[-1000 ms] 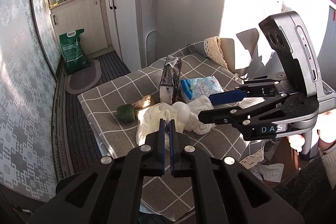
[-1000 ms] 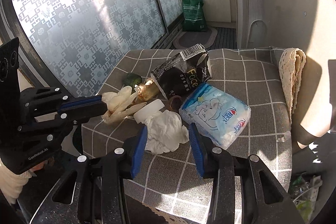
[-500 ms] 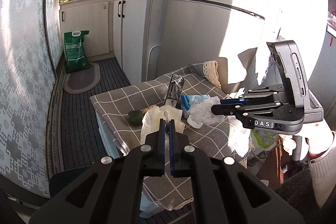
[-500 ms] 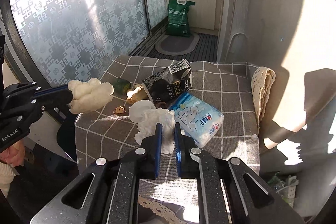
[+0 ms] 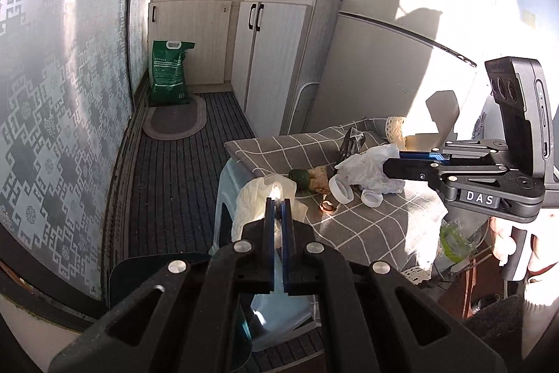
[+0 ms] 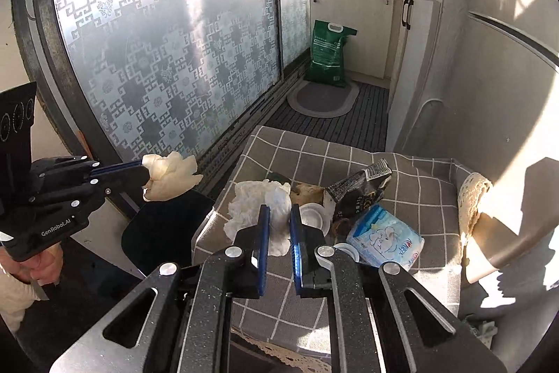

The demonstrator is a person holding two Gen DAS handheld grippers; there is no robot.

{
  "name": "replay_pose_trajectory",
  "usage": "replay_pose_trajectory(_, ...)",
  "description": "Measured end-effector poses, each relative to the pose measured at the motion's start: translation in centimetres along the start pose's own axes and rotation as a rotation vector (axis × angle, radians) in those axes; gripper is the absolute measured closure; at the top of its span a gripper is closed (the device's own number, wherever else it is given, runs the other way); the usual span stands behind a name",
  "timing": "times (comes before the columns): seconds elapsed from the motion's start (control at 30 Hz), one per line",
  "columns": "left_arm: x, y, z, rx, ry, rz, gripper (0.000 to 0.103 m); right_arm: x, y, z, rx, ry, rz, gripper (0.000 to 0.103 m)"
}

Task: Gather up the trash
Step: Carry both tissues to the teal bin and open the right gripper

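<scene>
My left gripper [image 5: 276, 203] is shut on a cream plastic wad [image 5: 258, 198] and holds it left of the checked table [image 5: 367, 233], above a dark bin [image 6: 164, 226]; the wad also shows in the right wrist view [image 6: 171, 175]. My right gripper [image 6: 278, 215] is shut on a crumpled white tissue [image 6: 255, 205] lifted above the table's left edge; the tissue also shows in the left wrist view [image 5: 367, 170]. On the table lie a black wrapper [image 6: 360, 189], a blue tissue pack [image 6: 384, 240], white lids [image 5: 372, 198], a green fruit [image 5: 299, 178] and scraps.
A patterned glass door [image 6: 157, 58] runs along the left. A green sack [image 6: 328, 55] and a mat [image 6: 323, 95] lie by white cabinets [image 5: 272, 51]. A fridge [image 5: 401, 58] stands behind the table. A pale stool [image 5: 227, 198] stands under the table edge.
Both grippers pulled back and up from the table. The left carried its wad off the table's left side. The right shut on the white tissue and lifted it.
</scene>
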State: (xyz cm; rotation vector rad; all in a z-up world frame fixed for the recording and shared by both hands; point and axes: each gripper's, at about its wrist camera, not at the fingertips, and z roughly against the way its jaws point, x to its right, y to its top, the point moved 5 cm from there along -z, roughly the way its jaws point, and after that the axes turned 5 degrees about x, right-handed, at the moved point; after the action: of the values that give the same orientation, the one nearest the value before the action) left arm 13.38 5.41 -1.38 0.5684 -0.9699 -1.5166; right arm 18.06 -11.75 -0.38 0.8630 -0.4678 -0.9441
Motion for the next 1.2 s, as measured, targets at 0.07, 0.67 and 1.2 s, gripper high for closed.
replay_pose_trajectory(0.07, -1.5, -0.7, 0.2, -0.014, 0.026, 0.023, 0.099, -1.6, 0.3, -0.6, -0.005, 0.022, 0.022, 0.092)
replay_pose_trajectory(0.67, -11.9, -10.0, -1.1, -0.23, 0.191, 0.131, 0.099, -13.1, 0.8, -7.7, -0.12, 0.169, 0.133, 0.092)
replay_pose_trajectory(1.2, -15.4, -15.7, -3.0, -0.359, 0.208, 0.192, 0.099, -17.2, -3.4, -15.2, -0.331, 0.155, 0.176, 0.092)
